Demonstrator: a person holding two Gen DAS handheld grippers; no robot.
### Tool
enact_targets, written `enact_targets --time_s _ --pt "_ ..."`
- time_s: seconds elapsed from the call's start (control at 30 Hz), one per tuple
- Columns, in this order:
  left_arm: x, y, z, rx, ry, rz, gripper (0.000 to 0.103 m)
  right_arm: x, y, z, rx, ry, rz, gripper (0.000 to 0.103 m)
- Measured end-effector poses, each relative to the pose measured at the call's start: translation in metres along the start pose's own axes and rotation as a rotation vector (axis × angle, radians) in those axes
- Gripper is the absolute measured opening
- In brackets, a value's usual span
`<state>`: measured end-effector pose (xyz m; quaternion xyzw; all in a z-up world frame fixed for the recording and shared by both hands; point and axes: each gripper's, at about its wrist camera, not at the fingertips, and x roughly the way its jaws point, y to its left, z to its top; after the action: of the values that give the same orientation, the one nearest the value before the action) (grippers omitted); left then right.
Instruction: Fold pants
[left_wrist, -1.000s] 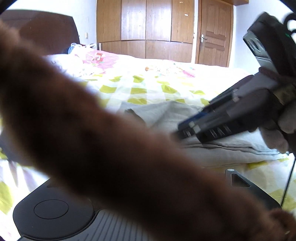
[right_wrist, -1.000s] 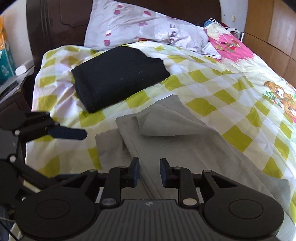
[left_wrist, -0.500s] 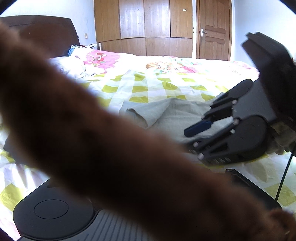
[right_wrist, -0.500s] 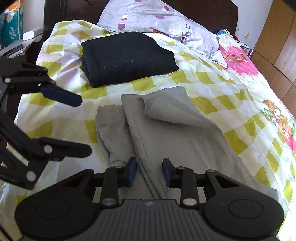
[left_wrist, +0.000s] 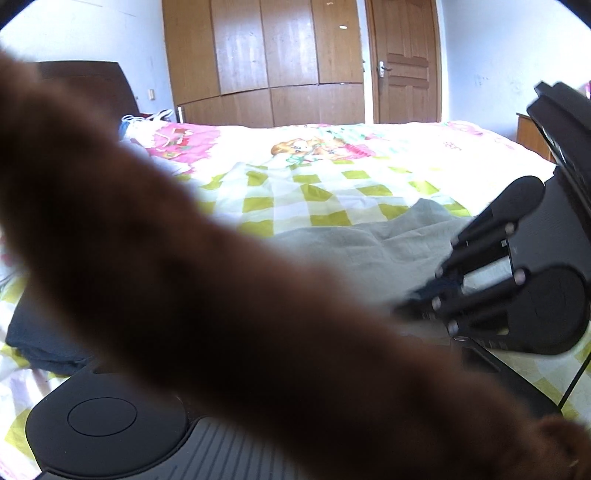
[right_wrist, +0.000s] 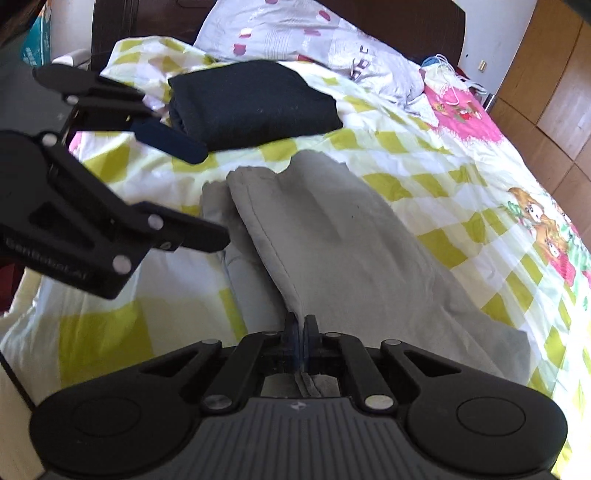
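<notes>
Nearest in the right wrist view, the right gripper (right_wrist: 300, 328) has its two fingers pressed together on a seamed edge of the grey pants (right_wrist: 332, 236), a strip of cloth pinched between the pads. The pants lie on the bed sheet (right_wrist: 424, 147), their long axis running from the gripper up and away toward the headboard, slightly leftward. The fabric is soft, matte and wrinkled, with a stitched seam along the left fold and a second layer showing beside it.

To the left, the left gripper (right_wrist: 207, 195) hangs above the sheet with its fingers spread wide and nothing between them. The sheet is thin cotton in yellow-green and white checks. Farther on lies a folded dark garment (right_wrist: 255, 103), thick and rectangular, then a pale spotted pillow (right_wrist: 314, 40).

In the left wrist view a blurred brown sleeve (left_wrist: 184, 295) covers most of the frame.
</notes>
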<state>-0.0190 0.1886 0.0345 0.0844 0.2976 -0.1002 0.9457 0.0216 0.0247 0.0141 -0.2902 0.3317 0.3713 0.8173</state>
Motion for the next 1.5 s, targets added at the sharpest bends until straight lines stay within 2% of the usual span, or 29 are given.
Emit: enact_targets --time_s 0.1,0.27,0.33,0.47,0.53,0.63,0.73,0.83,0.9,0.97,1.03,1.13,1.27,1.33,1.4,1.5 --pt "0.019 -0.008 -0.002 0.023 0.029 -0.018 0.071 0.004 -0.007 0.001 0.052 0.002 0.020 0.020" --pt "0.031 -0.013 0.000 0.027 0.021 -0.034 0.071 -0.006 -0.012 0.007 0.002 -0.002 0.039 0.022" --pt "0.033 -0.013 -0.001 0.041 0.022 -0.033 0.072 -0.013 -0.021 0.010 0.043 -0.010 0.057 0.024" --pt "0.046 -0.010 -0.010 0.048 0.093 -0.021 0.073 -0.017 -0.050 0.027 0.180 -0.071 0.100 0.031" --pt "0.044 -0.005 -0.009 0.009 0.095 -0.037 0.073 -0.007 -0.062 0.039 0.233 -0.082 0.102 0.032" --pt "0.041 -0.006 -0.009 0.025 0.098 -0.018 0.073 0.007 -0.071 0.053 0.263 -0.102 0.133 0.033" --pt "0.037 -0.004 -0.010 0.010 0.107 -0.013 0.073 0.038 -0.070 0.054 0.265 -0.058 0.105 0.033" --pt "0.027 -0.007 -0.004 0.017 0.087 -0.007 0.073 0.071 -0.083 0.047 0.390 0.003 0.096 0.033" --pt "0.020 -0.013 0.003 0.040 0.063 0.001 0.073 0.075 -0.085 0.043 0.439 -0.007 0.077 0.033" --pt "0.018 -0.019 0.010 0.047 0.048 -0.014 0.073 0.061 -0.087 0.039 0.471 -0.045 0.080 0.033" --pt "0.022 -0.027 0.015 0.045 0.044 -0.044 0.073 0.038 -0.093 0.027 0.513 -0.081 0.072 0.034" --pt "0.033 -0.044 0.020 0.053 0.042 -0.084 0.073 -0.004 -0.111 -0.011 0.618 -0.095 0.009 0.039" --pt "0.044 -0.074 0.032 0.068 0.017 -0.178 0.074 -0.058 -0.144 -0.087 0.808 -0.058 -0.158 0.040" --pt "0.054 -0.091 0.037 0.087 0.027 -0.207 0.074 -0.074 -0.156 -0.120 0.898 -0.042 -0.210 0.042" --pt "0.066 -0.109 0.040 0.126 0.050 -0.222 0.074 -0.080 -0.167 -0.151 1.016 -0.027 -0.188 0.043" --pt "0.089 -0.132 0.042 0.204 0.139 -0.210 0.074 -0.074 -0.170 -0.176 1.090 -0.023 -0.112 0.044"
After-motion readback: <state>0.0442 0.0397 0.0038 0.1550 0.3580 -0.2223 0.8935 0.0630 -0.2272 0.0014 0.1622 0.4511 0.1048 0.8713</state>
